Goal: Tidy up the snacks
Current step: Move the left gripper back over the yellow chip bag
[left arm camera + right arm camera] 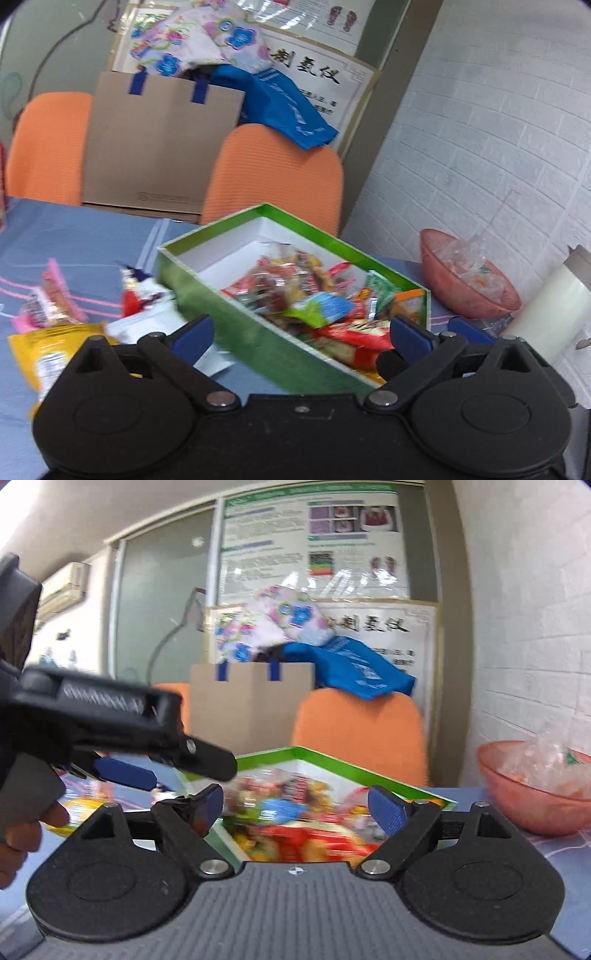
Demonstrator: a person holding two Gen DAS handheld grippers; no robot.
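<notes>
Hovering wide open and empty, the left claw and right claw are facing the green box of snack packets on the desk. Loose packets are lying beside it, likely light, crinkly and slippery, best pinched at a sealed edge. Packet print is blurring beyond reading; only large Chinese characters on the wall poster are showing.

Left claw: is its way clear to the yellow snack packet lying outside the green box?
Probably yes. The left claw is open and empty, and the yellow packet lies uncovered on the cloth left of the green box.
</notes>
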